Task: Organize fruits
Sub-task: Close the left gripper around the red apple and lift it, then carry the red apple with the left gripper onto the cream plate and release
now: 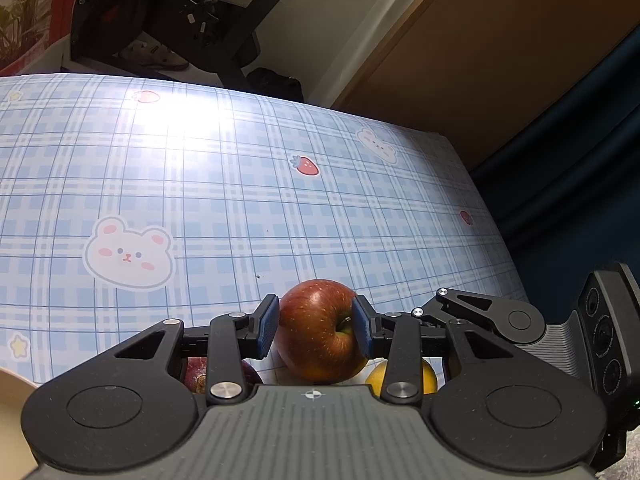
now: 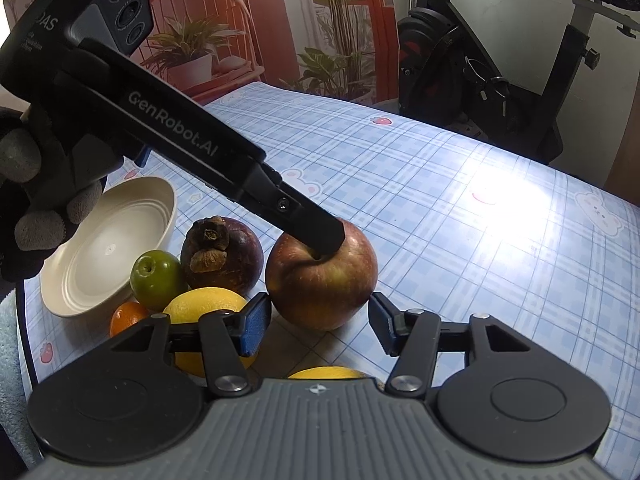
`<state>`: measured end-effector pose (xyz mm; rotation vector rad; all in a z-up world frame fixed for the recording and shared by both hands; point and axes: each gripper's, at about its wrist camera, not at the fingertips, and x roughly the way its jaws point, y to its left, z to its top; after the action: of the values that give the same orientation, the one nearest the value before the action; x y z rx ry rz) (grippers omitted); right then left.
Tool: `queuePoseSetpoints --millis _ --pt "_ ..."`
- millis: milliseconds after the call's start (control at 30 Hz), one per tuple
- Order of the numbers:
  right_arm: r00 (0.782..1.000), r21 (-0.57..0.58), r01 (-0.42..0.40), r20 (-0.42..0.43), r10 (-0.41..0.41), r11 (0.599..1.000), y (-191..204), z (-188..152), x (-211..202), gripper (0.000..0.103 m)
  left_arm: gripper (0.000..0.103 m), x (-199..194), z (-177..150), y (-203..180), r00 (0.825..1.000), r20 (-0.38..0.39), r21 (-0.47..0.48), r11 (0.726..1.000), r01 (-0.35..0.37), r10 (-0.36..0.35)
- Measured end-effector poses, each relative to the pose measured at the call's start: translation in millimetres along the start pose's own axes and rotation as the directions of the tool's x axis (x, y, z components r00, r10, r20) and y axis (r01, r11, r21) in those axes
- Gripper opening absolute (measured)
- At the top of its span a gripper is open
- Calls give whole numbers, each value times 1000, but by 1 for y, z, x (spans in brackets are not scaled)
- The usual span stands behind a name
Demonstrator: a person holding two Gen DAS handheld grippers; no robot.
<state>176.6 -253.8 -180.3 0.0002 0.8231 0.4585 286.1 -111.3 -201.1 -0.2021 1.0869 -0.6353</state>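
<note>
A red apple (image 1: 320, 332) lies sideways between the blue pads of my left gripper (image 1: 316, 328), which is shut on it; one pad presses beside the stem hollow. In the right wrist view the left gripper's finger (image 2: 312, 228) comes down from the upper left onto the top of the apple (image 2: 320, 284). My right gripper (image 2: 318, 328) faces the apple from the near side. Its pads (image 2: 254, 328) flank the apple's lower edges, and no clear squeeze shows. The apple is low over the checked tablecloth (image 2: 440, 216).
Left of the apple lie a dark mangosteen (image 2: 222, 256), a green fruit (image 2: 158, 280), a lemon (image 2: 208, 304) and a small orange (image 2: 128, 318). A cream bowl (image 2: 112, 248) stands behind them under a gloved hand (image 2: 36, 200). Another yellow fruit (image 2: 328, 373) lies nearest. An exercise bike (image 2: 500, 80) stands beyond the table.
</note>
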Motion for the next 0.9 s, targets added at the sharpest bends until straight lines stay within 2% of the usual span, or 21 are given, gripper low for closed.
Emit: queuePoseSetpoints --millis 367,633,900 --pt "999 -43 0 48 2 999 28 18 -19 57 42 -42 1 -5 999 44 53 998 -28 25" --pt "996 -112 -27 87 37 993 86 39 -22 57 42 -105 -16 5 991 104 58 994 -96 89" --pt "990 -127 -91 97 104 988 150 55 -7 57 42 -168 -38 39 979 145 5 990 -144 142"
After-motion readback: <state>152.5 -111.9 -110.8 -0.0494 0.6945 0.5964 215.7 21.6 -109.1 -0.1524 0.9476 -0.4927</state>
